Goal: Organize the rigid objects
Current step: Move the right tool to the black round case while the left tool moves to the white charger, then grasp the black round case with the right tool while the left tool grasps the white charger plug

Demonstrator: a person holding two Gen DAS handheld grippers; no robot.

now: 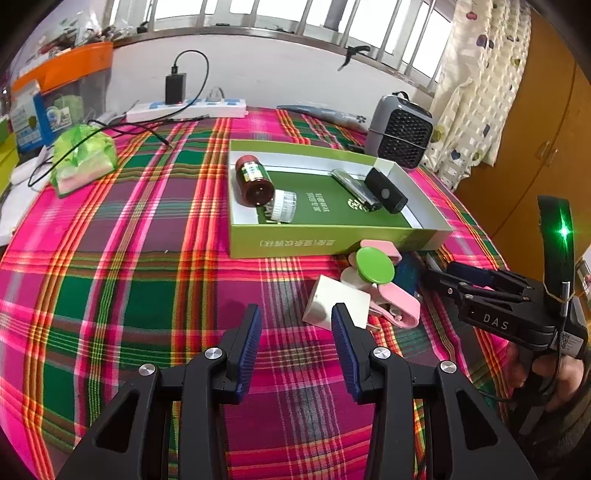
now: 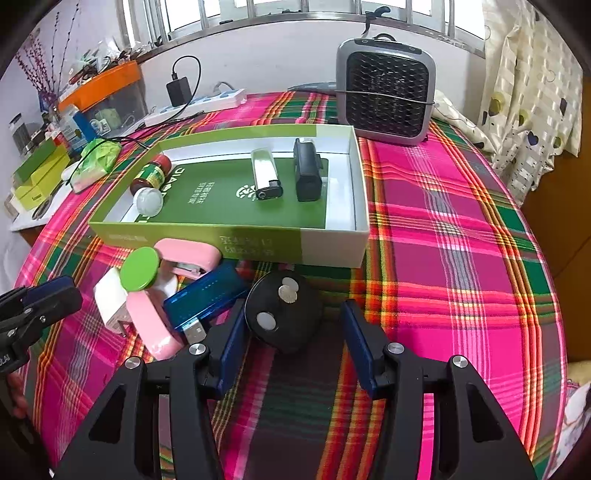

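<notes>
A black round object (image 2: 284, 314) near the right tool (image 2: 291, 332) is shown only in the right wrist view. Both the right and left tool (image 1: 295, 332) are held apart, empty. A green box (image 1: 332, 236) with a brown bottle (image 1: 253, 181) is seen on the plaid tabletop (image 1: 147, 258) below a window (image 1: 280, 14).

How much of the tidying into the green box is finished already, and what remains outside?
Done: a brown bottle, white cap, silver lighter and black case lie inside the green cardboard box.
In hand: nothing; left gripper and right gripper are open, the right around the black round device.
Left: green disc, pink stapler, blue USB stick, white charger.
</notes>
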